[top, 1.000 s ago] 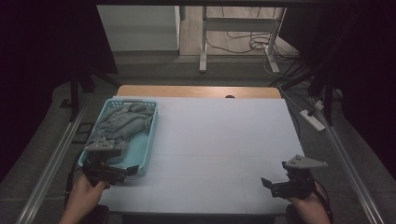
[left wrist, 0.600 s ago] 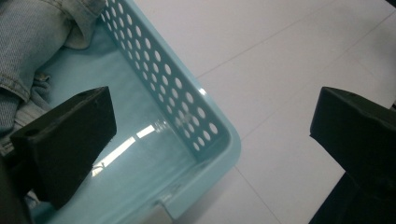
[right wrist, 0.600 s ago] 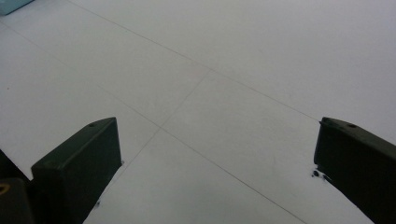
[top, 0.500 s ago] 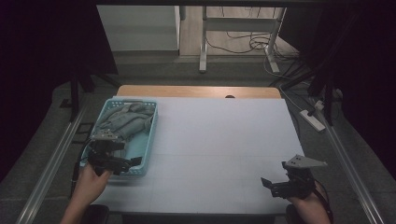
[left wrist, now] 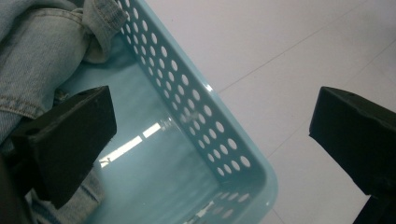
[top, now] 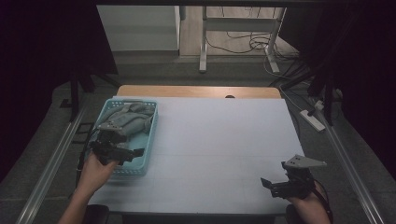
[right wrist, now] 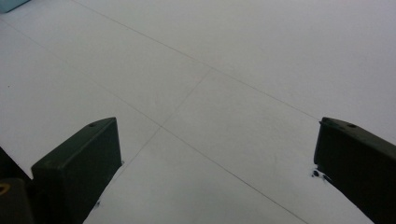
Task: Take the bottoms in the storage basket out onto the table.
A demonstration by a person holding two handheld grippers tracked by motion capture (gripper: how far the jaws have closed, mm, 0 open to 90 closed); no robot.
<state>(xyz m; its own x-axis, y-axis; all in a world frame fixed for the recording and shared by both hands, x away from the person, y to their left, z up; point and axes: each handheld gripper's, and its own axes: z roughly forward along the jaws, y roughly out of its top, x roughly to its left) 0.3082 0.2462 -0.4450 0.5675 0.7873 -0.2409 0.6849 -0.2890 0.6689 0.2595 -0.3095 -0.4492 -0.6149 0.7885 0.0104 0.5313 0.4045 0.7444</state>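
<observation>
My left gripper [top: 122, 152] hangs over the near end of the basket [top: 148, 140], jaws spread wide and holding nothing. In the left gripper view one jaw sits above the basket's inside, close to the jeans [left wrist: 32, 56], and the other sits outside, over the white table [left wrist: 289, 60], so the perforated wall [left wrist: 205, 121] runs between them. I can't tell whether either jaw touches the plastic. The near part of the basket floor is bare and shiny; the jeans are bunched toward the far end, a pale denim heap with a stitched seam and a cuff folded against the wall. From the high view the jeans [top: 128, 117] fill the far half of the basket, which stands at the left edge of the table [top: 219, 140].

My right gripper [top: 275, 186] is well apart from all that, low over the near right corner of the table, jaws also wide apart and empty. Its own view shows the jaws over plain white surface crossed by thin seams, with a few small dark marks by the jaw tips and a sliver of the basket [right wrist: 11, 3] at the top left corner.

I read no brand, label or writing on the basket, the jeans or the table.
</observation>
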